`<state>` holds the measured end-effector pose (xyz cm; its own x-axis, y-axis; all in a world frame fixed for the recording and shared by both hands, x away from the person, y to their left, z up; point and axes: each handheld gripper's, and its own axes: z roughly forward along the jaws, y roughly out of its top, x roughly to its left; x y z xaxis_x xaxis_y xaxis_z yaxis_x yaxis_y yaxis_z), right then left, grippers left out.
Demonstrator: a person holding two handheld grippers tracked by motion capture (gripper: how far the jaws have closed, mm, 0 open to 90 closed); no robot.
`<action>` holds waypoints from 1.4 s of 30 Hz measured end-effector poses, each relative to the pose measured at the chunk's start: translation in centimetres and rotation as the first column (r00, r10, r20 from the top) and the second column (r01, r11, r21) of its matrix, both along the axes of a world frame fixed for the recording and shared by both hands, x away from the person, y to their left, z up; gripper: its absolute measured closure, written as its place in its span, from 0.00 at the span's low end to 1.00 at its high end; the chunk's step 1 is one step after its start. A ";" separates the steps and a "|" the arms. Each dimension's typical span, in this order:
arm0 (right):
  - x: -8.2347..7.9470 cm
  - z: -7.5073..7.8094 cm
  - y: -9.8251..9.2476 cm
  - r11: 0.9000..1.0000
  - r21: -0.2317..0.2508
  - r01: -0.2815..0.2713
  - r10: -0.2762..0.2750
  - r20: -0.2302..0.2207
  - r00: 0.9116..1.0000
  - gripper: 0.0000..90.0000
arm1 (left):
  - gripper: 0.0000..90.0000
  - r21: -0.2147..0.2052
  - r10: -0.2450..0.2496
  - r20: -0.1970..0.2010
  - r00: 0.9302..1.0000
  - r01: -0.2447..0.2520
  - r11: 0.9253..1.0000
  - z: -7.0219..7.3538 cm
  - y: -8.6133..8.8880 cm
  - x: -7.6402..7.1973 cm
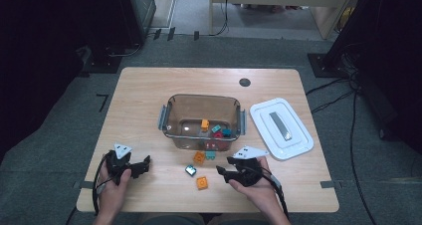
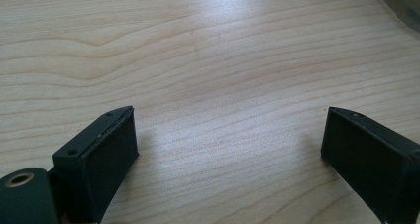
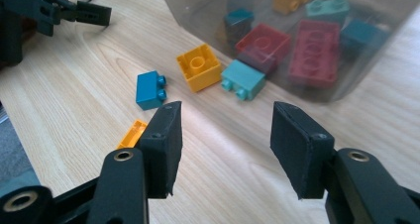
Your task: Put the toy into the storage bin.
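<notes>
Four bricks remain loose on the desk (image 1: 149, 95): orange flat brick (image 3: 132, 134) beside the right gripper (image 3: 225, 142), then blue brick (image 3: 149, 90), yellow brick (image 3: 199, 67) and teal brick (image 3: 242, 79) ahead. Several already sit in the clear bin (image 1: 201, 103). Right gripper half-open, empty; left gripper (image 2: 230, 149) wide, empty. Judged roughly two-thirds done.

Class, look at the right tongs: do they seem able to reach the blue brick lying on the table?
Probably yes: the right tongs stand open and empty, and bare table lies between them and the blue brick.
</notes>
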<state>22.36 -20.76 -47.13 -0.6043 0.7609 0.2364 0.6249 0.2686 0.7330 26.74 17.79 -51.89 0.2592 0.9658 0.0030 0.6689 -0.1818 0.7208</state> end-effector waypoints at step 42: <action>-0.3 -3.2 1.1 0.998 -0.062 0.016 -0.015 0.010 1.000 1.00 | 0.08 0.000 0.000 0.000 1.000 0.000 1.000 0.0 0.0 0.0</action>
